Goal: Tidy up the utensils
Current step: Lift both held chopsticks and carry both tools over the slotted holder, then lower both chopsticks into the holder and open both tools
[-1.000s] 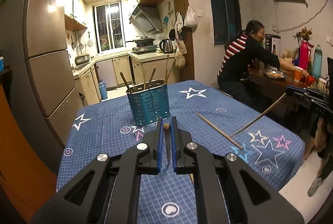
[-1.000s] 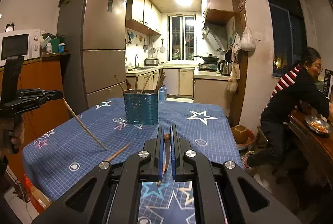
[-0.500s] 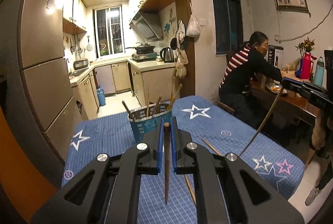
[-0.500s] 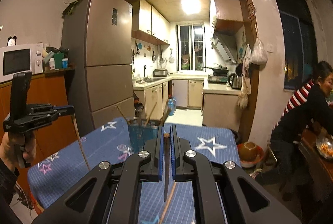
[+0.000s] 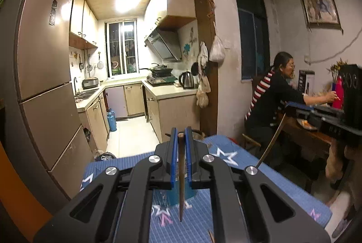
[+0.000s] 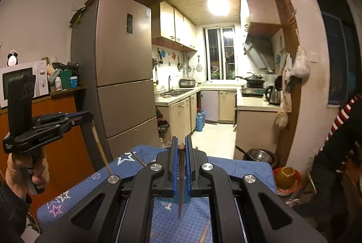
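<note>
Left claw (image 5: 180,136) clamped tight on a brown chopstick (image 5: 181,177), blue pads (image 5: 173,157) pressing both sides, stick hanging point-down above the blue star-print surface (image 5: 248,173). Right claw (image 6: 179,144) likewise pinched shut on a second chopstick (image 6: 180,184), tip dangling over the teal utensil holder (image 6: 184,195), largely hidden behind the fingers. Same holder (image 5: 174,195) glimpsed below the left claw's stick. Both claws raised well above the surface. Seen from the right wrist: left claw (image 6: 87,115) at frame left, its stick (image 6: 100,150) slanting down. One loose chopstick (image 6: 138,158) lying near a white star.
</note>
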Available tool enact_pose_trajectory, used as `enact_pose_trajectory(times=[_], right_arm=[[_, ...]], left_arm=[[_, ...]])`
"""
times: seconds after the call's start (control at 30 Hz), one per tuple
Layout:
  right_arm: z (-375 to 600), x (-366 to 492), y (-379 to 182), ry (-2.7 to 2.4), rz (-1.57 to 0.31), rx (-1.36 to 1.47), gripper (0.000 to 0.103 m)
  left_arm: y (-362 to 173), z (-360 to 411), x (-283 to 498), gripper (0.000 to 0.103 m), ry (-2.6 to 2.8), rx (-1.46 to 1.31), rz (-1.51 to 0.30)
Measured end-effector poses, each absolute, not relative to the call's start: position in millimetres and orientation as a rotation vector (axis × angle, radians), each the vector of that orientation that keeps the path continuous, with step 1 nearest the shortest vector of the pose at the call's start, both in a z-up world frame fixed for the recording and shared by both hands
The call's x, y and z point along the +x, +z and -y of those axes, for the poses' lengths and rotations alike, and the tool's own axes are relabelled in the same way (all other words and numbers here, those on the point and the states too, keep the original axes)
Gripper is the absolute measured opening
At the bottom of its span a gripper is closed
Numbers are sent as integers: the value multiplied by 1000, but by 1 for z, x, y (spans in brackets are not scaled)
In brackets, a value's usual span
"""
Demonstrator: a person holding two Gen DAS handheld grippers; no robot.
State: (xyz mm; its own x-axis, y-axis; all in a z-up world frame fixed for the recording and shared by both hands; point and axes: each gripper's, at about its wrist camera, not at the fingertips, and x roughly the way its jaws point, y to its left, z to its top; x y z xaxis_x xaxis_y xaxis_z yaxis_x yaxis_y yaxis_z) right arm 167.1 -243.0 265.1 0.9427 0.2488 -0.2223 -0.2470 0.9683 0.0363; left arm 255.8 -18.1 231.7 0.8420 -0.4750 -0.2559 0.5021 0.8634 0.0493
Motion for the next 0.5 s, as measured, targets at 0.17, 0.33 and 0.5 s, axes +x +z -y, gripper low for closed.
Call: enact_pose_trajectory(times=[0.17,0.33,0.5], right_arm=[[234,206,285,264,-227,11,7],[229,244,298,267,-231,29,7],[220,274,301,277,-231,35,7]], left_arm=[[248,24,287,5,-488,96,-233],[256,29,317,5,-471,70,-233],[251,29,340,5,-457,45,-241]])
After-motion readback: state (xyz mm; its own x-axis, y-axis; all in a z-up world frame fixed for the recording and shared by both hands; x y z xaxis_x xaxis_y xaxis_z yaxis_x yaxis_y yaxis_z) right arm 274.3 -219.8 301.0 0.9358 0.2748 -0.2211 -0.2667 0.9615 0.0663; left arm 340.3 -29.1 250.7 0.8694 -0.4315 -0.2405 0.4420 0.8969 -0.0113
